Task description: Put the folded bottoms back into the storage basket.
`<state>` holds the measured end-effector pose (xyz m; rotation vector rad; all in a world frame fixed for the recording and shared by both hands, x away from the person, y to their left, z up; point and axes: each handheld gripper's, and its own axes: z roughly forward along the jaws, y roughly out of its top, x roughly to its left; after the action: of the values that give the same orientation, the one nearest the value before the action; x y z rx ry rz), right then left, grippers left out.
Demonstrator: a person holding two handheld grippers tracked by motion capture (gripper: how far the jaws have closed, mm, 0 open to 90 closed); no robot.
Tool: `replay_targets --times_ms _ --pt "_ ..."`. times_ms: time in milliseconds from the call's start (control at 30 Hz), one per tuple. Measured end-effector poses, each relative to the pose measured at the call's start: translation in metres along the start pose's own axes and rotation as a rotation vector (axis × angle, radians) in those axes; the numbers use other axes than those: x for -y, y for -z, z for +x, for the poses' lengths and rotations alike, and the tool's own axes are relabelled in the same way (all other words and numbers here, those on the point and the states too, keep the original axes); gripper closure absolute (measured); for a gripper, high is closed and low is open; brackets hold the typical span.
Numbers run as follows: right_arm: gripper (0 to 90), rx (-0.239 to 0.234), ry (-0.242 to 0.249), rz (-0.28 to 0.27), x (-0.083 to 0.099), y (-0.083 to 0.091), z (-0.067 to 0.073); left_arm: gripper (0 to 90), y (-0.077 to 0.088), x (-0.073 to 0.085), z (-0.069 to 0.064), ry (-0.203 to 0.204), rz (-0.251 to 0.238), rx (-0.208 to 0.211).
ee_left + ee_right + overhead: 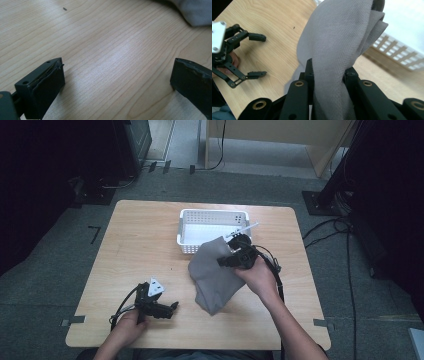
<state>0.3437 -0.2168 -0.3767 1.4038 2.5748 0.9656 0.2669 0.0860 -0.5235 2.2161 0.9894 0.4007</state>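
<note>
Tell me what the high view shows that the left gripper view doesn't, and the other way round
High view alone: the white basket at the table's far side, the right gripper clamped on the lifted grey cloth, both forearms, the floor and cables. Left gripper view alone: a close look at the left gripper, its jaws wide apart with bare wood between them, and a small dark speck on the wood. Both: the wooden table and part of the cloth.
</note>
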Motion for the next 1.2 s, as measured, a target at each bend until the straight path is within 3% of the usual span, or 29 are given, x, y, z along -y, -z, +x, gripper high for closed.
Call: replay_targets --times_ms 500,867,1200 --pt "72.8 0.047 0.072 -0.021 -0.053 0.043 0.014 0.0 0.0 0.0 0.001 -0.008 0.006 0.0" --pt "72.8 0.103 0.055 -0.047 -0.11 0.062 0.005 0.0 0.0 0.0 0.0 -0.007 0.006 0.001" --pt "72.9 0.155 0.019 -0.042 -0.151 0.059 -0.007 0.0 0.0 0.0 0.0 -0.006 0.005 0.0"
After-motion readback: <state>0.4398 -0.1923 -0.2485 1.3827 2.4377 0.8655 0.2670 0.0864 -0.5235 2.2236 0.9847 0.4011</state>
